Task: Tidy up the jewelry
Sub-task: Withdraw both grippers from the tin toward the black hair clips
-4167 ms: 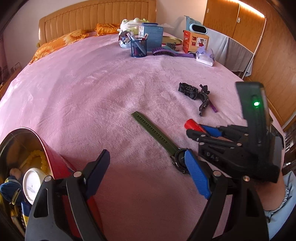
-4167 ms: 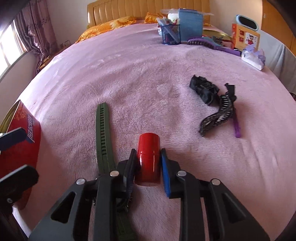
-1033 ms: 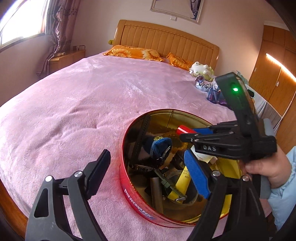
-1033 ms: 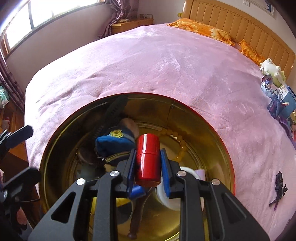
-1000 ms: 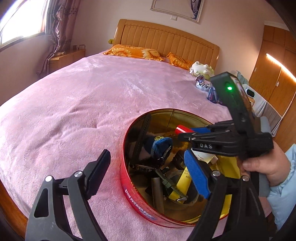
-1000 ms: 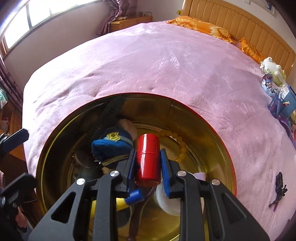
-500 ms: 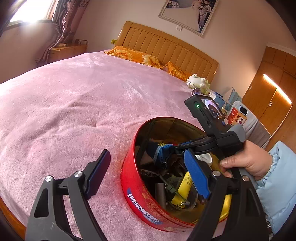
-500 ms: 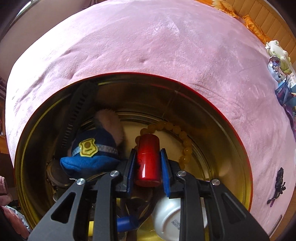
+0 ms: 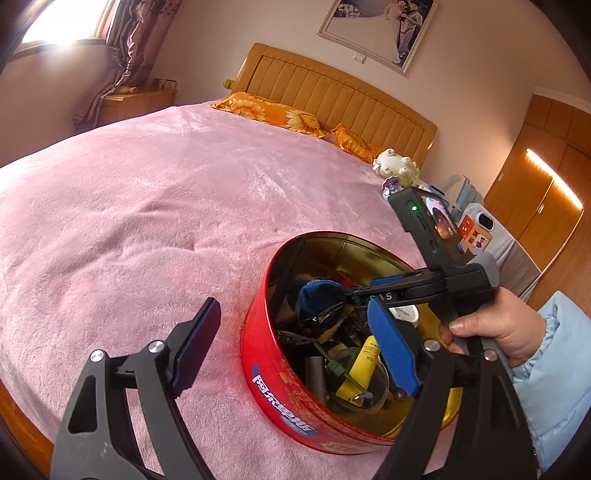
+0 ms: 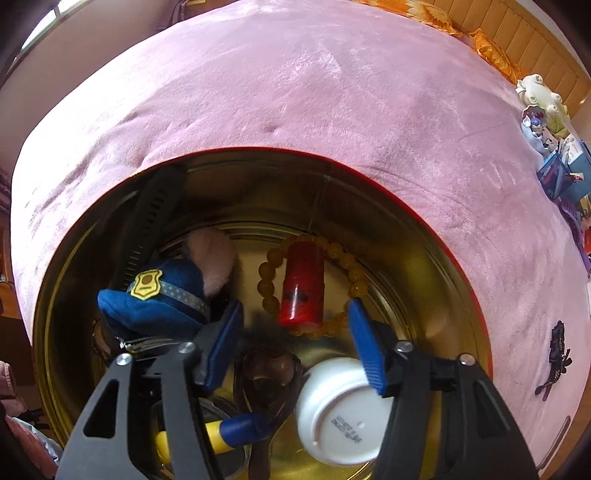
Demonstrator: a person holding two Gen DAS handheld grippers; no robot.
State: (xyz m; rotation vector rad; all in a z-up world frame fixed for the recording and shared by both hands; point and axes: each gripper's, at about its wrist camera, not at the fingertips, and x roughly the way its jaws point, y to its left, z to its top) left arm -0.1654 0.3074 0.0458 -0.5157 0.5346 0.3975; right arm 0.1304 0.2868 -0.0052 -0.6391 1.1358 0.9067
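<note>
1. Right gripper (image 10: 295, 332): jaws spread wide, holding nothing. It sits inside the tin (image 10: 424, 206), pads either side of the red tube (image 10: 302, 286) but clear of it.
2. Left gripper (image 9: 291, 347): jaws wide open, empty, hovering at the near rim of the tin (image 9: 258, 354).
3. Tube lies on its side on the tin floor, inside the loop of the bead bracelet (image 10: 271, 280), resting on or against the beads. Looks released, so this item is probably done.
4. Handling, my read: tube is rigid, light, smooth and round, so it will roll or slip. Grip across the middle of the barrel, pads square to it.
5. Bracelet is limp, beads hard. Pinch one bead run, expect the rest to dangle and snag.
6. Other contents: blue plush cap (image 10: 155, 299), dark strap (image 10: 147, 225) up the wall, white cup (image 10: 343, 410) upturned, yellow tube (image 10: 207, 435). Crowded; retract straight up to avoid snags.
7. Tin stands on a bed (image 9: 147, 206) under a pink plush blanket. Soft base, so the tin may tip if its rim is pushed.
8. Room: wood headboard (image 9: 332, 99), orange pillows (image 9: 273, 112), framed photo (image 9: 380, 33), curtained window (image 9: 70, 22), wardrobe (image 9: 546, 192). A dark hair piece (image 10: 556, 347) lies on the blanket, well apart from the tin; likely next.
</note>
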